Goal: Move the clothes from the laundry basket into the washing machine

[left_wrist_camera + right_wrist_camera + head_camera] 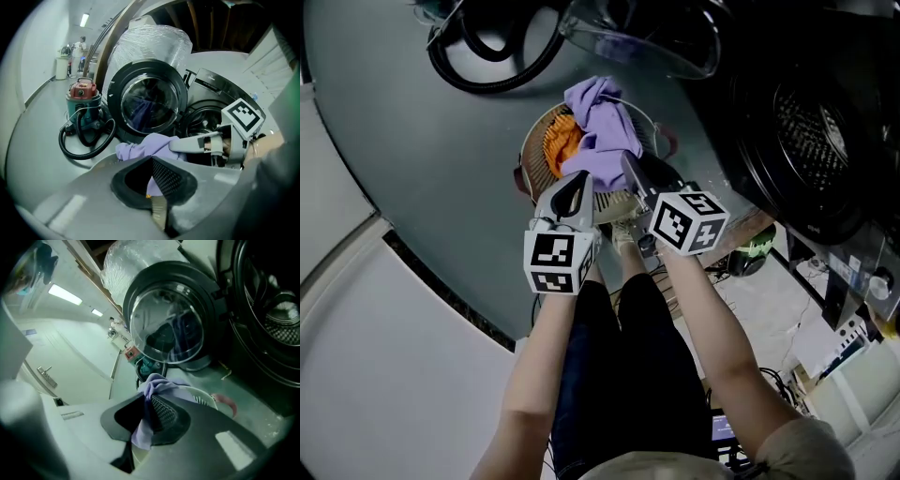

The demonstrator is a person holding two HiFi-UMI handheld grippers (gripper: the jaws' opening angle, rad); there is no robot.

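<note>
A lavender garment [605, 122] hangs lifted above the round laundry basket [528, 155], where an orange cloth [558, 141] still lies. Both grippers hold it. My left gripper [577, 185] is shut on one fold of it, and the cloth [140, 147] shows pinched between its jaws [151, 164]. Just to the right, my right gripper [634, 171] is shut on another fold [157, 383], which hangs down through its jaws [147, 401]. The washing machine's dark drum [811, 122] gapes at the right, with its round glass door [150, 103] swung open.
A vacuum cleaner [82, 101] with a looped black hose [492, 56] stands on the floor beyond the basket. The basket's rim [201, 399] and pink handle [227, 404] lie below the right gripper. Cables and clutter [825, 347] sit at the right. My legs are under the grippers.
</note>
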